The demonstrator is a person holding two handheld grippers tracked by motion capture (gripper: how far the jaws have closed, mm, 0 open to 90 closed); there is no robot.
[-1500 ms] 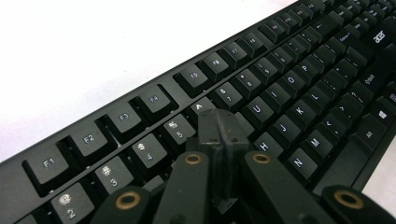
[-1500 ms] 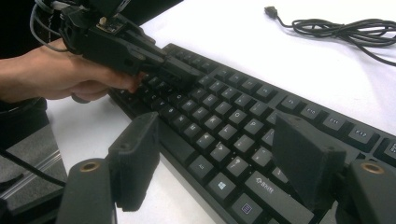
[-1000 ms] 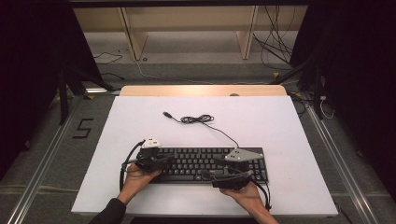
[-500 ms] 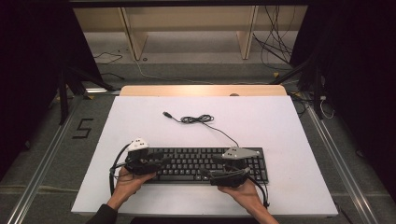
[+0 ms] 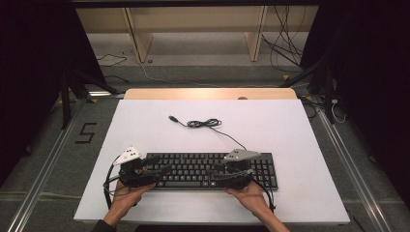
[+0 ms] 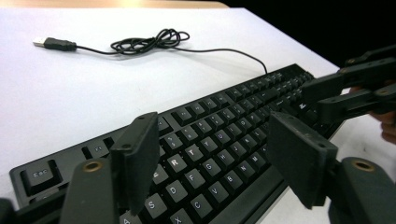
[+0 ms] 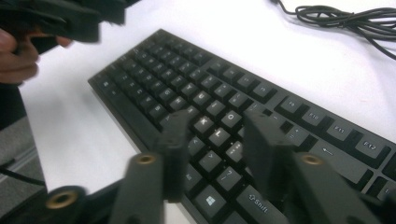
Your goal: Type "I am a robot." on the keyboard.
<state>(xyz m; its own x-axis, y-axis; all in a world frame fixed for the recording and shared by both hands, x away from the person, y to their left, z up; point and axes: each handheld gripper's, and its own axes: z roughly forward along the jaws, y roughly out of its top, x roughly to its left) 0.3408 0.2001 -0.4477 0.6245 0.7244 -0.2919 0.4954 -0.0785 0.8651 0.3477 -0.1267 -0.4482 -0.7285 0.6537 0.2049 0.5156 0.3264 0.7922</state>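
1. The black keyboard point(image 5: 203, 170) lies flat on the white table point(image 5: 145, 125), close to the near edge, with its cable point(image 5: 205, 123) running back to a loose coil and a free USB plug point(image 6: 51, 44). If the board is lifted or shoved from one end alone, I judge it may pivot and slide toward that near edge.
2. The left gripper point(image 5: 157, 170) hangs over the keyboard's left end; its jaws have just been opening and stand wide apart, nothing pinched, only keys below them in the left gripper view. Should the person count on this end being held, it is in fact free and would stay behind or twist.
3. The right gripper point(image 5: 225, 175) sits over the keys near the board's right half; its jaws have just been closing and are partly apart, with keys under the gap in the right gripper view. I see no pad pressing on anything. If they close further while low, they may catch a keycap and pop it, or skid off the flat top.
4. The thin cable could drag or snag as the board moves, tugging the coil across the table.
5. The two grippers' own trailing leads lie near the hands and could tangle.
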